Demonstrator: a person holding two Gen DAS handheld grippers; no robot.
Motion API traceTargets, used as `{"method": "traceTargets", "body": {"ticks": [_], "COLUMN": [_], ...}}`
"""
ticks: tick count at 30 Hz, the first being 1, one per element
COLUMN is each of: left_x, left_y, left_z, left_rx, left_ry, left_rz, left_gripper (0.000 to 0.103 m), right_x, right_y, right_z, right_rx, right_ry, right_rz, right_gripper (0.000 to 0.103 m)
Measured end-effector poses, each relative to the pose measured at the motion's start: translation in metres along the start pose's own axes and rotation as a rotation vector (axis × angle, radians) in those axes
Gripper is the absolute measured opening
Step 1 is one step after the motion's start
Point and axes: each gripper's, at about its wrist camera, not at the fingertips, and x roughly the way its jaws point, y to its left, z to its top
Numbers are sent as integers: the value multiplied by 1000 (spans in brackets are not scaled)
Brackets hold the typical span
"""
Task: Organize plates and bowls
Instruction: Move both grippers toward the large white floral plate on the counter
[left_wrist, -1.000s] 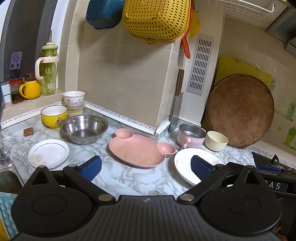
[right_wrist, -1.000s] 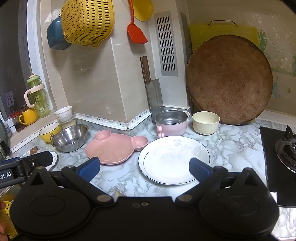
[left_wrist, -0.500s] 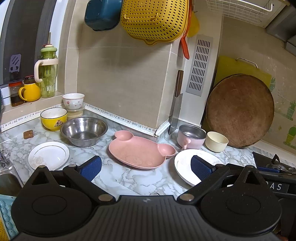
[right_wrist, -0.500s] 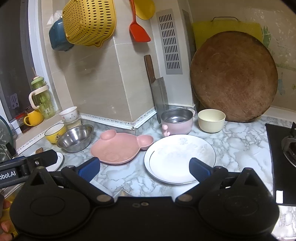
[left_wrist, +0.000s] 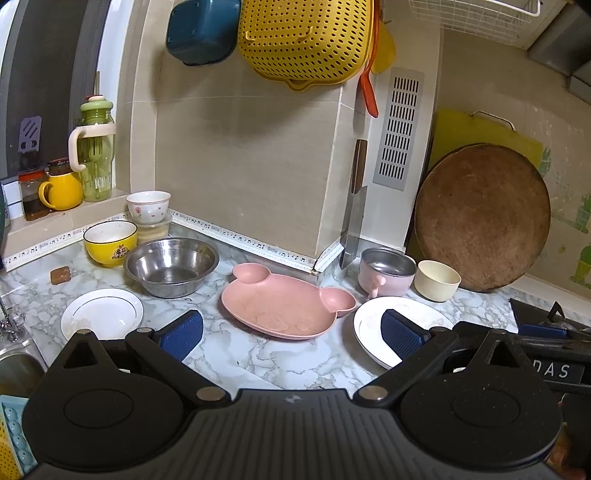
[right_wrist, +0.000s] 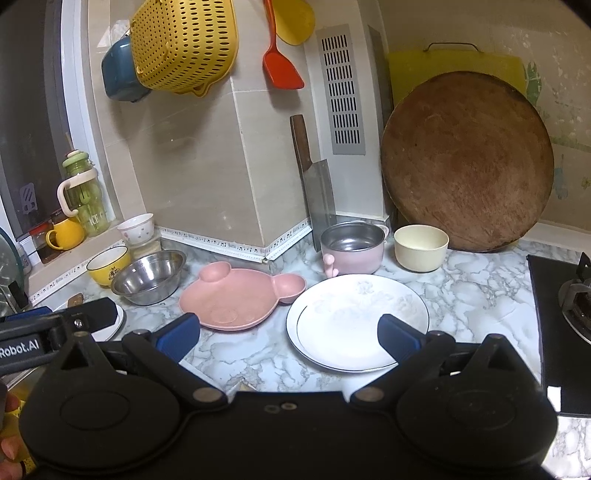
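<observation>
Both grippers hover over the marble surface, holding nothing. Left gripper jaws apart, above the pink bear plate. Right gripper jaws apart, over the near edge of the big white plate. Small white plate sits left, by the steel bowl and yellow bowl. Pink pot and cream bowl stand behind.

We read "Robot.AI", white on black, on left gripper body, far left of pink bear plate in right wrist view. We read "DAS", start cut off, on right gripper body, right of same plate in left wrist view. Green bottle lettering too blurred.
</observation>
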Motion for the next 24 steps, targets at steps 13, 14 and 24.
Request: {"method": "traceTargets", "body": {"ticks": [13,14,24], "left_x": [4,5,14], "left_y": [3,4,14], "left_z": [0,1,2], "left_rx": [11,10,-8], "left_ry": [12,14,27], "left_rz": [22,22,-12], "left_gripper": [103,103,103], "right_x": [1,2,7], "right_y": [5,5,9], "right_z": [2,2,3], "right_rx": [-29,-31,-27], "right_ry": [-16,-14,-17], "right_rz": [-16,-17,-12], "right_gripper": [103,103,103]}}
